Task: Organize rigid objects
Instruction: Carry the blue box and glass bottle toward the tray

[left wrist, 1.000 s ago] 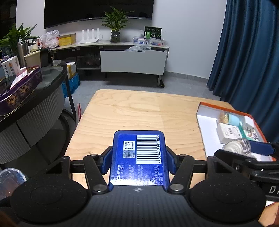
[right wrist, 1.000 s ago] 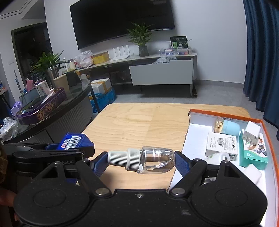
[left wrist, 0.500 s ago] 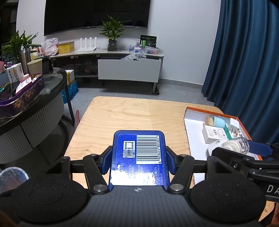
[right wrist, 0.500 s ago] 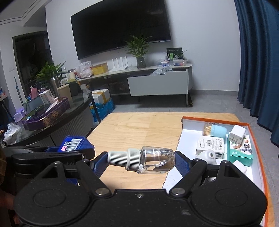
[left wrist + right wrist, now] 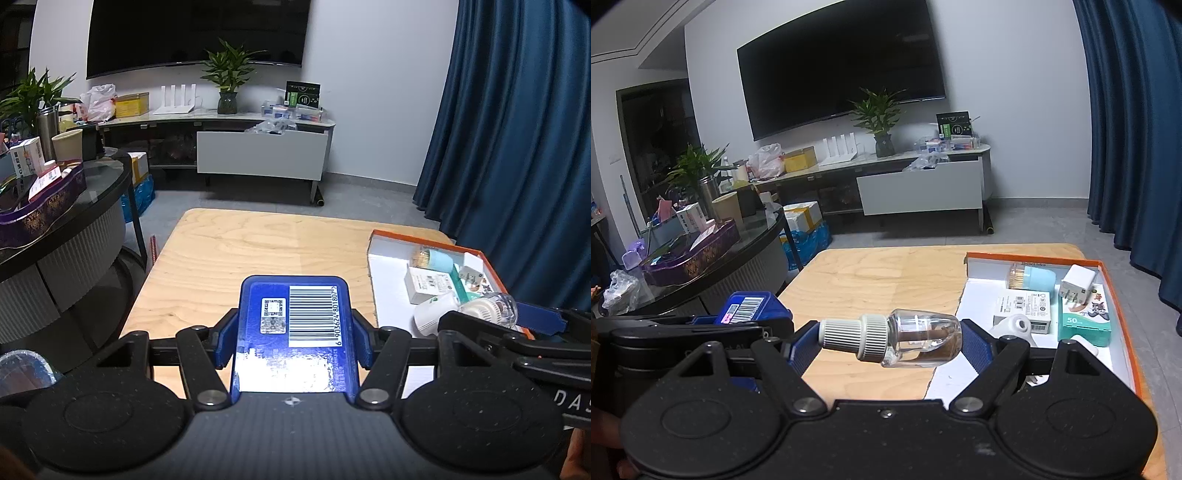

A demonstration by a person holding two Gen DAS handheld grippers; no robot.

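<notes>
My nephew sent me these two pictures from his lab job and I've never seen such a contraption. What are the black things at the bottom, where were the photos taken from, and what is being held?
There is no robot here: a person holds a two-finger gripper in each hand, and each carries a wide-angle camera looking forward along its fingers. The black shapes are the tools themselves.

The left camera's picture shows the left gripper shut on a blue box with a barcode. The right camera's picture shows the right gripper shut on a small clear bottle with a ribbed white cap, lying sideways.

Below is a wooden table. On its right side sits an orange-rimmed tray already holding small items, including a white plug adapter and a teal carton.
</notes>
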